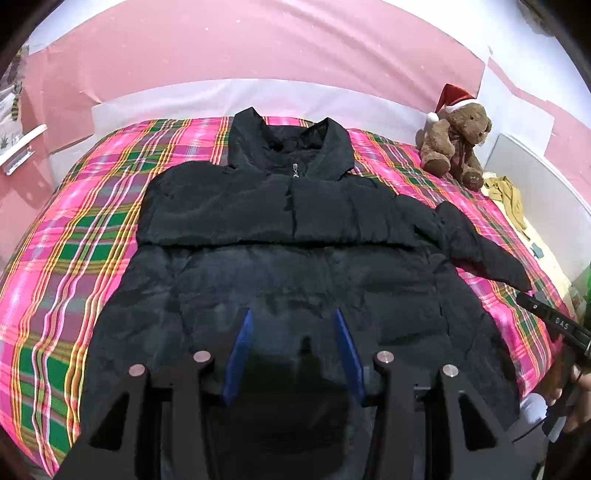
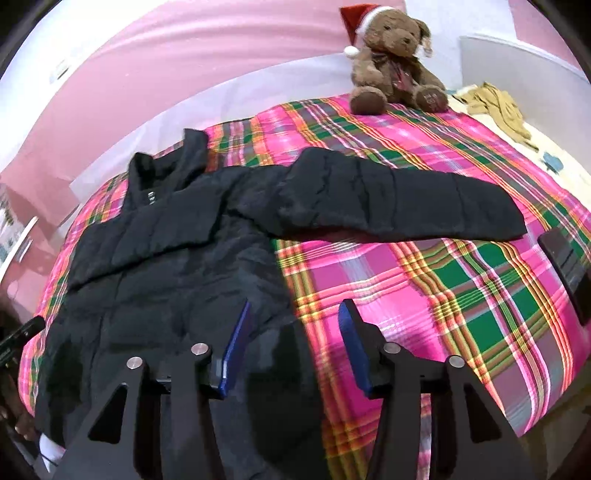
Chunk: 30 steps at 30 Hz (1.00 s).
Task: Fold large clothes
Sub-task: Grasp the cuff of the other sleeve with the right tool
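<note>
Black jacket point(image 1: 280, 236); pink-green plaid blanket point(image 1: 74, 229); brown bear point(image 1: 456, 144), red hat point(image 1: 452, 96)

white "DAS" on black gripper body point(image 1: 557, 320)

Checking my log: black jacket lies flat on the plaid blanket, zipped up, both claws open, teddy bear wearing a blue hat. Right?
Only the hat is wrong: the bear wears a red Santa hat, clear in the right wrist view. The jacket lies on the blanket, and left claw and right claw are open.
</note>
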### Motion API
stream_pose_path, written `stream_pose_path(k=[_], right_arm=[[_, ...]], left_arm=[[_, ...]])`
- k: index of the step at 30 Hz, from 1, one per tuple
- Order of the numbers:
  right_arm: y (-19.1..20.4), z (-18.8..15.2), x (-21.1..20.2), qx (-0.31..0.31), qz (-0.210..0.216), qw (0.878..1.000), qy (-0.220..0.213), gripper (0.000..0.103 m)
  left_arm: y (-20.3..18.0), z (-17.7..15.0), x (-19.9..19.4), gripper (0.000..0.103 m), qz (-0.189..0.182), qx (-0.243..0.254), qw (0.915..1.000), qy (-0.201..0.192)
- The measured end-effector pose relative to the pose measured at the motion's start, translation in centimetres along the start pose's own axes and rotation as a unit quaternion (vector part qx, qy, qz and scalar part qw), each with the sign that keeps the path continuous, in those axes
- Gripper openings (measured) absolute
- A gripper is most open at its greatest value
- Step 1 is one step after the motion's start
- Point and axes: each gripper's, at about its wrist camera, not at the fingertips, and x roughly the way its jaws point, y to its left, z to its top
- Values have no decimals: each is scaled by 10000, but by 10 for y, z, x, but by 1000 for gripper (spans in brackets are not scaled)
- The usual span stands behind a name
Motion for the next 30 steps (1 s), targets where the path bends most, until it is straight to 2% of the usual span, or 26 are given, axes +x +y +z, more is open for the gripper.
stream_pose_path(k=[3,7,12,17,23,26,27,28,30], right_arm=[[-17,11,12,181,-102,9998,26,56],[-51,25,34,565,-249,9980,109,56],[-100,37,68,1299,-291,9906,321,56],[-136,44,96,1875,-251,9809,450,56],[-161,57,111,2374,-91,9713,134,56],[-170,64,117,2617,-59,9651,9,56],[-171,67,118,2638,-90,9645,-16,50],[-171,69,119,2619,-151,9650,-27,32],[-173,72,119,2680,-103,9634,-31,19]], left_arm=[[1,14,14,47,61,63,10000,7],[3,35,36,47,219,221,9995,-106],[11,65,70,47,351,278,9988,-177],[27,82,113,47,398,145,9991,63],[38,85,155,48,321,21,9989,355],[35,84,163,48,294,43,9990,343],[33,84,164,48,294,62,9990,339],[32,84,165,48,293,79,9990,338],[30,85,166,48,304,114,9989,329]])
